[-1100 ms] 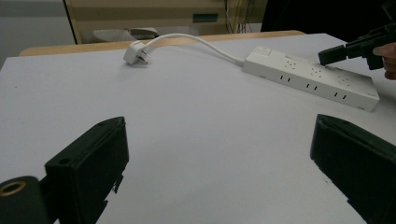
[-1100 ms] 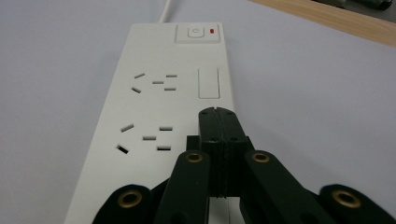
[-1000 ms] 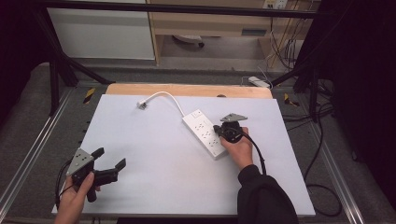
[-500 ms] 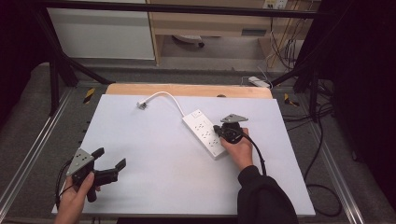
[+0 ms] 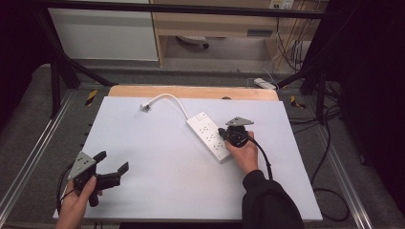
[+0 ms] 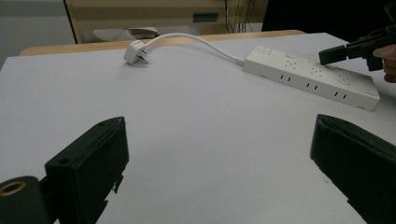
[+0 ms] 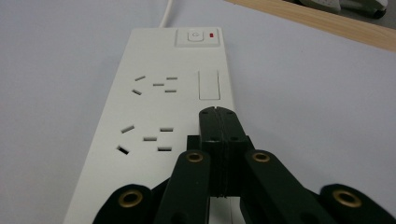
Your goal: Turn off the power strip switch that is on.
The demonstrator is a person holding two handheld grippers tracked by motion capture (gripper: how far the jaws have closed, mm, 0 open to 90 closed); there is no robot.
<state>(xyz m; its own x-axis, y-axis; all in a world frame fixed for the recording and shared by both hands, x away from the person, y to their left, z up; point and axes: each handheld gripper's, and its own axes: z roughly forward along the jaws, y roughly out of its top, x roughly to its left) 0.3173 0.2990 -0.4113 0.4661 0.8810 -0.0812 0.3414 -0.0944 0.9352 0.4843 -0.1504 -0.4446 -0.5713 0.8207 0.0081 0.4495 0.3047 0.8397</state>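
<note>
A white power strip (image 5: pixel 208 135) lies at an angle right of the table's middle. Its white cable (image 5: pixel 169 98) curves back and to the left, ending in a loose plug (image 5: pixel 145 107). My right gripper (image 5: pixel 221 130) is shut with nothing between the jaws. In the right gripper view its tip (image 7: pixel 217 112) sits over the power strip (image 7: pixel 154 107), just short of a blank rectangular panel, with the switch (image 7: pixel 196 36) beyond. Contact with the strip cannot be told. My left gripper (image 5: pixel 112 161) is open near the front left corner, far from the power strip (image 6: pixel 308 74) and plug (image 6: pixel 135 51).
The white table top (image 5: pixel 157 191) has a bare wooden strip (image 5: pixel 191 91) along its far edge. Metal frame rails run down both sides. Loose cables and another power strip (image 5: pixel 264 84) lie on the floor at the back right.
</note>
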